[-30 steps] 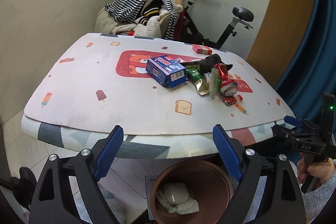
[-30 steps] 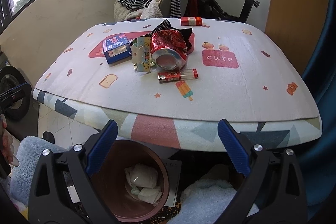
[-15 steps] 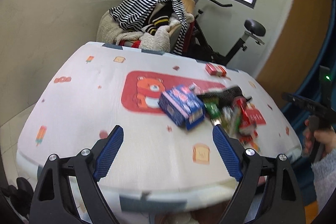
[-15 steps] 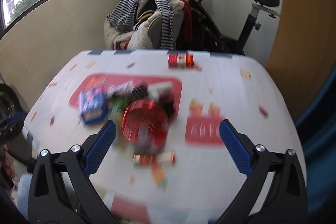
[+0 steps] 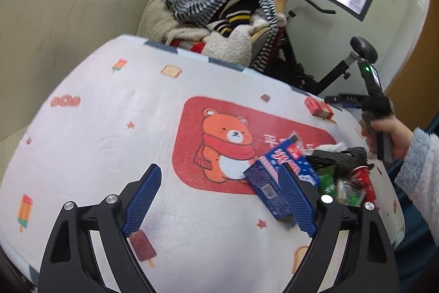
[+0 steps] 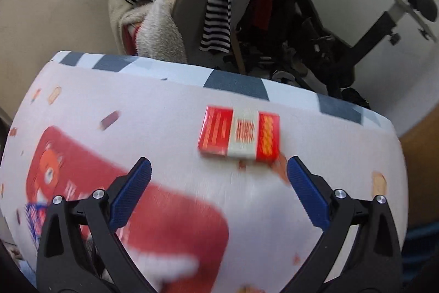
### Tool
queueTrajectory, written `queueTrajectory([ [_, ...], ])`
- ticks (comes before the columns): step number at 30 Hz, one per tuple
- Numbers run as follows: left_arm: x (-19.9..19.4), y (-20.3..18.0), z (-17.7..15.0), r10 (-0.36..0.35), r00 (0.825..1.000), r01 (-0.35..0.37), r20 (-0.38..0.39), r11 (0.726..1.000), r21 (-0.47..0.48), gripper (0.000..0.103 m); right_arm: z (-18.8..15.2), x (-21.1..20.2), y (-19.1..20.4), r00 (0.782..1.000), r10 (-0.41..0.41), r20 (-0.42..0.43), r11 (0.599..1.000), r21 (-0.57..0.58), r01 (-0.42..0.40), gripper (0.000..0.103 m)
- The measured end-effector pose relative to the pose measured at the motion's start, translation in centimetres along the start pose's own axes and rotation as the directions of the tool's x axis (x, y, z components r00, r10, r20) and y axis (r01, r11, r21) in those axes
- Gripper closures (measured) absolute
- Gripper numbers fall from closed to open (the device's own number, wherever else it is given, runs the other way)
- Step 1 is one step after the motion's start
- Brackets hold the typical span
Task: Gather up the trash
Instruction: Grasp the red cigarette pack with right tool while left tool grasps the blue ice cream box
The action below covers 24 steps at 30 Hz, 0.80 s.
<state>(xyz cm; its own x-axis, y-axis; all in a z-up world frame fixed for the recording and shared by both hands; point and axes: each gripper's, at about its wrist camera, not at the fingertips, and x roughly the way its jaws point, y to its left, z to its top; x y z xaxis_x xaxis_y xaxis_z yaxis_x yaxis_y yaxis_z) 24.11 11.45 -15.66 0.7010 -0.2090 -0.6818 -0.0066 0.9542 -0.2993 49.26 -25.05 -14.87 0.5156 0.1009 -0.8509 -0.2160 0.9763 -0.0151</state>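
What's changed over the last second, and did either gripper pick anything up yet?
Both grippers came up from the table edge over the bin and moved in over the table. The right gripper now faces the flat red-and-white box near the far edge; the left gripper has neared the blue carton. Both remain open and empty; the trash hasn't shifted.

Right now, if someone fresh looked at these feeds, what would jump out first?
Probably the red and white packet lying alone near the table's far edge, just ahead of the open right tongs. Next, the trash heap on the bear-print cloth: a blue box with wrappers and a red can behind it, partly behind the open left tongs' right finger. Behind the table stands a clothes-draped chair.
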Motion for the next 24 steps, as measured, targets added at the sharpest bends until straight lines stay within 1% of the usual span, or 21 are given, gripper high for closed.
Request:
queueTrajectory([
  [5, 2.0, 0.5, -0.6, -0.02, 0.999, 0.019, -0.029, 0.999, -0.038, 0.018, 3.0, 4.2, -0.3, 0.996, -0.028, -0.084, 0.998, 0.052, 0.032, 0.006],
  [7, 2.3, 0.3, -0.6, -0.03, 0.999, 0.028, -0.035, 0.999, -0.04, 0.018, 3.8, 5.4, -0.4, 0.991, -0.079, -0.112, 0.995, 0.057, 0.086, 0.006],
  [8, 2.4, 0.3, -0.6, -0.033, 0.999, 0.032, -0.036, 0.999, -0.039, 0.018, 4.1, 5.8, -0.6, 0.989, -0.086, -0.117, 0.993, 0.066, 0.094, 0.006],
  [12, 2.8, -0.1, -0.4, -0.045, 0.998, 0.043, -0.04, 0.998, -0.044, 0.018, 3.9, 7.2, -2.0, 0.982, -0.06, -0.18, 0.987, 0.139, 0.086, 0.006],
  [13, 2.9, -0.1, -0.3, -0.056, 0.997, 0.054, -0.043, 0.997, -0.055, 0.018, 3.8, 7.5, -2.5, 0.981, -0.052, -0.188, 0.985, 0.153, 0.081, 0.007],
  [14, 2.9, -0.2, -0.3, -0.064, 0.997, 0.061, -0.045, 0.996, -0.063, 0.018, 3.6, 7.5, -2.8, 0.981, -0.03, -0.19, 0.983, 0.17, 0.063, 0.016],
  [16, 3.0, -0.4, -0.2, -0.087, 0.995, 0.082, -0.049, 0.992, -0.091, 0.018, 3.0, 6.8, -3.5, 0.987, 0.045, -0.154, 0.981, 0.196, -0.014, 0.016],
  [17, 3.2, -0.4, -0.2, -0.098, 0.994, 0.092, -0.053, 0.99, -0.102, 0.018, 2.6, 6.1, -3.5, 0.991, 0.042, -0.129, 0.983, 0.185, -0.018, 0.016],
  [18, 3.3, -0.5, -0.1, -0.112, 0.992, 0.105, -0.058, 0.988, -0.116, 0.018, 2.2, 4.6, -3.3, 0.996, 0.043, -0.083, 0.986, 0.161, -0.03, 0.016],
  [19, 3.4, -0.8, -0.1, -0.128, 0.99, 0.118, -0.065, 0.984, -0.132, 0.018, 1.9, 4.1, -3.1, 0.997, 0.051, -0.064, 0.987, 0.157, -0.04, 0.016],
  [20, 3.7, -1.1, -0.1, -0.144, 0.987, 0.132, -0.073, 0.98, -0.146, 0.018, 1.4, 2.8, -2.9, 0.998, 0.063, -0.026, 0.987, 0.15, -0.059, 0.016],
  [21, 3.9, -1.5, 0.0, -0.157, 0.984, 0.143, -0.081, 0.977, -0.158, 0.018, 0.5, 0.7, -2.6, 0.997, 0.074, 0.024, 0.988, 0.131, -0.077, 0.016],
  [22, 4.2, -1.9, 0.0, -0.165, 0.982, 0.149, -0.09, 0.975, -0.166, 0.018, 0.2, 0.1, -2.5, 0.996, 0.077, 0.041, 0.989, 0.123, -0.081, 0.016],
  [24, 5.1, -2.8, 0.1, -0.159, 0.98, 0.135, -0.12, 0.972, -0.191, 0.018, -2.2, -3.6, -2.0, 0.989, 0.09, 0.12, 0.99, 0.097, -0.102, 0.016],
])
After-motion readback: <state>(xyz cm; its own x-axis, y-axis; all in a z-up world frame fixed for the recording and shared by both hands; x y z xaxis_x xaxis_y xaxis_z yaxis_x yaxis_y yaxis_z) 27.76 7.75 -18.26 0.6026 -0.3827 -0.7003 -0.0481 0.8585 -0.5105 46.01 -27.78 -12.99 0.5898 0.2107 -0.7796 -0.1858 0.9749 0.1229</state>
